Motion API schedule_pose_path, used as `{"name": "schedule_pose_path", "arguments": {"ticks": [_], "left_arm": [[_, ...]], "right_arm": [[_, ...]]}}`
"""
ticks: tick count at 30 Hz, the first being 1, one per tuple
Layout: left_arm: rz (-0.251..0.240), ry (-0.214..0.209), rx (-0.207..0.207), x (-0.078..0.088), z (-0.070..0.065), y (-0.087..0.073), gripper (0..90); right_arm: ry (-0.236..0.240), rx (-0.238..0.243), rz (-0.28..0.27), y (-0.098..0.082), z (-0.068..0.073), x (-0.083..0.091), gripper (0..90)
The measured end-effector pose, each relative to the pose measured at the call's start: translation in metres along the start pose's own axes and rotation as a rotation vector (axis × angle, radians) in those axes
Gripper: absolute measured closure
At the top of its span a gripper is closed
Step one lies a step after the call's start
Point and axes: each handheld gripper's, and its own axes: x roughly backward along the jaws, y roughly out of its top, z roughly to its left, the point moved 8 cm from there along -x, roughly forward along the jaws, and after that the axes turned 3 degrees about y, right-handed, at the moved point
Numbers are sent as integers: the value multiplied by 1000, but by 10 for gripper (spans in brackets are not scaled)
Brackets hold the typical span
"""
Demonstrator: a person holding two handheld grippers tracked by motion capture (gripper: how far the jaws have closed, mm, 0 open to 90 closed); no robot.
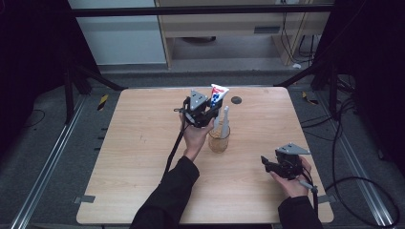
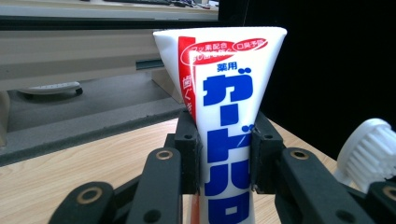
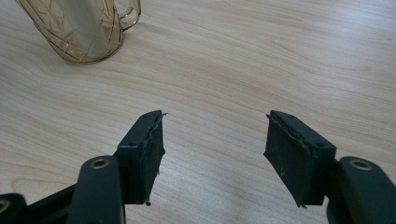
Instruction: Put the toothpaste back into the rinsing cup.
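One toothpaste tube [image 2: 224, 121] stands upright, clamped between the pads of the left claw [image 1: 208, 114] above one amber glass cup [image 1: 219, 138]. One white toothbrush [image 1: 225, 119] stands in that cup. Right claw [image 3: 212, 149]: jaws apart, nothing between them, low over the wooden surface [image 1: 143, 143].

Toothpaste tube [image 2: 229, 121] bottom cut off; toothbrush [image 2: 369, 149] cropped.
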Motion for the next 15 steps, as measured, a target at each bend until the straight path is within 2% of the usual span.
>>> {"name": "schedule_pose_path", "arguments": {"ticks": [15], "left_arm": [[15, -21, -15, -10, -11, -16, 692]], "right_arm": [[1, 6, 1, 0, 1, 0, 376]]}}
